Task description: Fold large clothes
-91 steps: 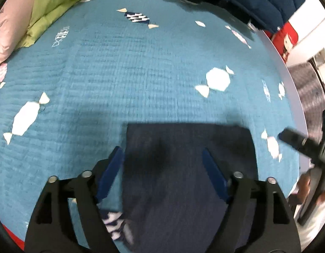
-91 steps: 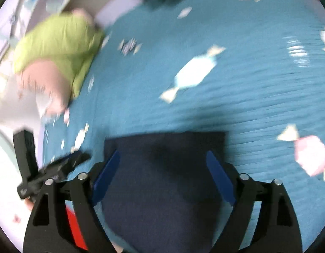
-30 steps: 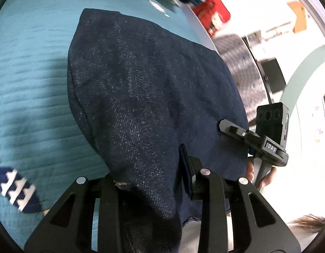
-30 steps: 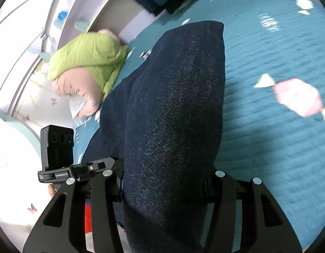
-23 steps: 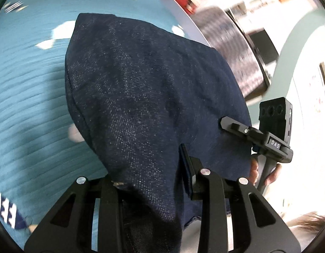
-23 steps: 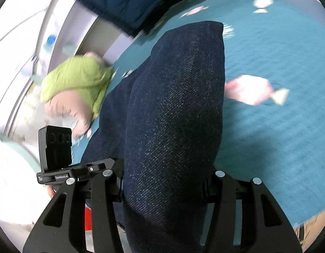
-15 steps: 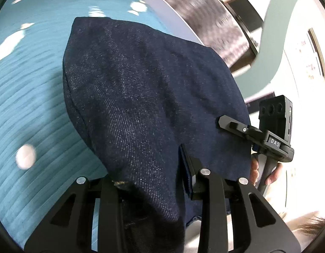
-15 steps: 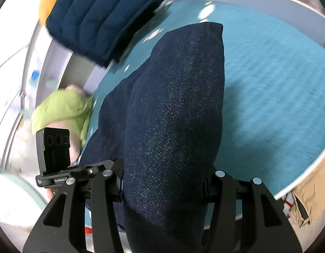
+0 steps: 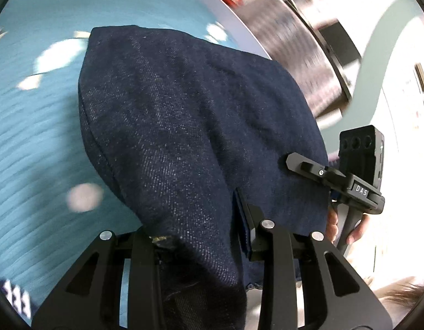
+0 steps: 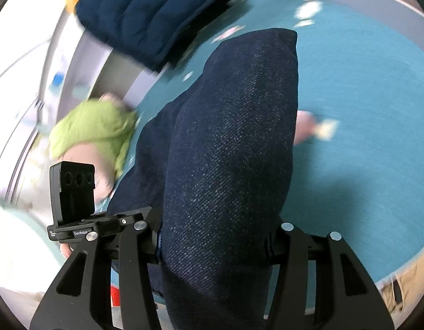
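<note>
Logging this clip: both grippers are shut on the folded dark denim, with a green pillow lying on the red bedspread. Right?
Not quite: the bedspread is teal, as the right wrist view shows. Both the left gripper and right gripper are shut on the denim, and the green pillow lies there.

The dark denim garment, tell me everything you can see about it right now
The dark denim garment is navy, coarse-woven denim with pale flecks, folded into a thick bundle with a rounded fold edge and a stitched seam along one side. It is lifted above the teal bedspread, bulging forward from both grips. The left tongs and right tongs are each shut on its near end. Which garment it is cannot be told.
</note>
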A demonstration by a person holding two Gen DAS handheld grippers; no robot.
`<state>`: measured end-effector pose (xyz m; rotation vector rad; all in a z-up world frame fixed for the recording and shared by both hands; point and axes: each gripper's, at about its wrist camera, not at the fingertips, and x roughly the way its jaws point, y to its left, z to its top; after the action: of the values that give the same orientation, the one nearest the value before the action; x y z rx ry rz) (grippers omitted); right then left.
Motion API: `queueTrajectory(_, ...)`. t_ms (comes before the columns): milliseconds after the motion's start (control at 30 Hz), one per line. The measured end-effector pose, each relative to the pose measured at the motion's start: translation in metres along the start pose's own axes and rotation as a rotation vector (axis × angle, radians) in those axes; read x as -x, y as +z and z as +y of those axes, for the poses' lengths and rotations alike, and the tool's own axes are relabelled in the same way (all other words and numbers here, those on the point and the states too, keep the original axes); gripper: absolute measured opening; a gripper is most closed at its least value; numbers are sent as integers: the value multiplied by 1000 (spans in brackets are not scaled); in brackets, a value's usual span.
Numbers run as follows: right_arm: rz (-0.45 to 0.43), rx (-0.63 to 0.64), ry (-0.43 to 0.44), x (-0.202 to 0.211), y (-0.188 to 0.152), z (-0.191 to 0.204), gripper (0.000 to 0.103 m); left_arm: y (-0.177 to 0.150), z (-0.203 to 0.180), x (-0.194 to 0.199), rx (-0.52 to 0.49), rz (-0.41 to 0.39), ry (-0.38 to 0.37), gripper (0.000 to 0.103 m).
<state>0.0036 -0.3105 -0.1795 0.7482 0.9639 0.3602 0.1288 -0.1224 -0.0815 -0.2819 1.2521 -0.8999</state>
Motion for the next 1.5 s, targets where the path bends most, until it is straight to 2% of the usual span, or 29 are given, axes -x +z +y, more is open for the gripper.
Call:
queueTrajectory(233,146,222,158,-123,41,132,48,-20,92,132,167,-238,143,31)
queueTrajectory(367,244,270,225,-197,54,203,48,-32,134,202,235,-350,297,32)
queueTrajectory(533,336,342,248,-275,52,279,48,-43,189,264,319,-394,442,32)
queueTrajectory(667,374,363,246,-326,40,316,48,-50,237,302,382,-394,513,32)
queueTrajectory(800,418,378,207,-370,25,326,51,-45,282,321,414,-366,583,32)
queueTrajectory(867,466,439,100,-408,13,329,62,-43,310,321,402,-327,622,33)
queueTrajectory(933,523,422,-55,-437,6,314,62,-47,351,311,466,-254,719,45)
queueTrajectory(967,539,387,-123,-444,6,304,62,-56,367,307,504,-217,777,45)
queueTrajectory(1000,514,363,-183,-442,9,293,62,-61,381,302,535,-174,855,45)
queueTrajectory(1033,475,379,-203,-435,12,290,62,-64,387,299,542,-149,908,45)
queueTrajectory(1133,341,518,-279,-404,19,295,75,-79,391,302,532,-152,990,50)
queueTrajectory(1200,298,566,-244,-394,22,301,75,-85,384,305,537,-179,1012,50)
queueTrajectory(1233,281,600,-189,-386,20,308,75,-86,379,305,531,-205,1019,50)
queueTrajectory(1300,244,657,-152,-382,16,320,73,-87,367,304,517,-271,1003,49)
queueTrajectory(1367,247,721,-177,-395,6,341,51,-90,366,297,529,-312,935,44)
queueTrajectory(1400,291,754,-195,-408,-6,345,45,-92,371,289,558,-322,885,36)
queueTrajectory(1433,348,761,-238,-432,-16,348,31,-96,378,279,598,-310,858,29)
queueTrajectory(1467,408,758,-294,-449,-29,341,20,-104,387,265,656,-285,847,28)
queueTrajectory(1500,409,772,-334,-455,-39,335,18,-110,390,258,665,-299,858,27)
